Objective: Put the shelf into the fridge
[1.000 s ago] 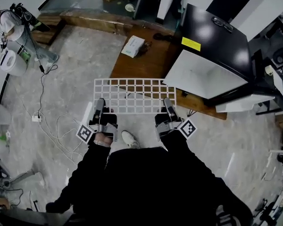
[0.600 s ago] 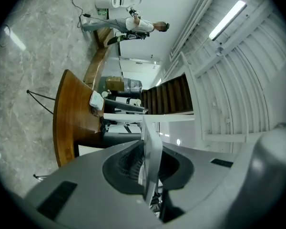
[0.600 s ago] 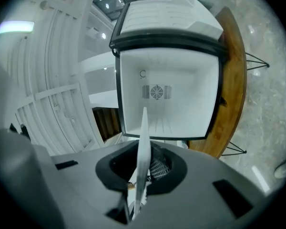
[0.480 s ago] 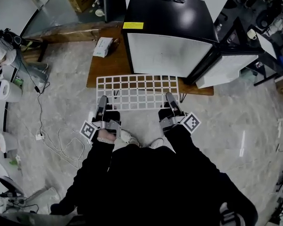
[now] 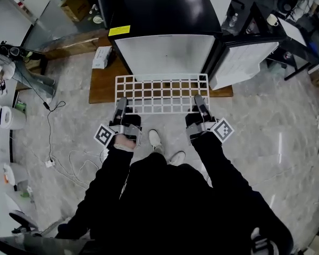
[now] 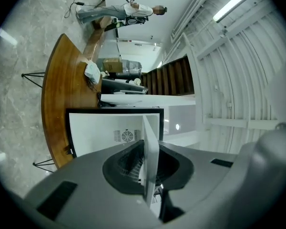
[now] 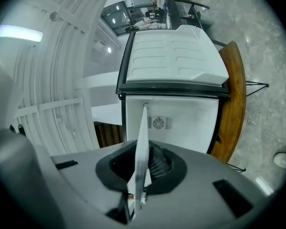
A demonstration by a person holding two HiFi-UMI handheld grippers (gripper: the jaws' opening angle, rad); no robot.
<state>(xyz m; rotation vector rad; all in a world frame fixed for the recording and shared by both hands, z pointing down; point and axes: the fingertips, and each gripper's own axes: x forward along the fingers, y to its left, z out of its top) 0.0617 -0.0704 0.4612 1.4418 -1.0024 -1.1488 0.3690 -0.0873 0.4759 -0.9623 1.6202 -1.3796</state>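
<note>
The open fridge (image 5: 165,49) is facing us, with the wire shelf (image 5: 162,94) hovering level just before its mouth. The left hand-held gripper (image 5: 121,103) and right hand-held gripper (image 5: 199,100) are each pinching its near edge by a corner; it's looking light, stiff, slip-prone.

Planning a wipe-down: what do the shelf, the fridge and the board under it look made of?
The shelf looks like white-coated metal wire: thin open grid. The fridge: glossy black top with glare, smooth white lining, probably plastic. The board: brown wood, satin sheen.
</note>
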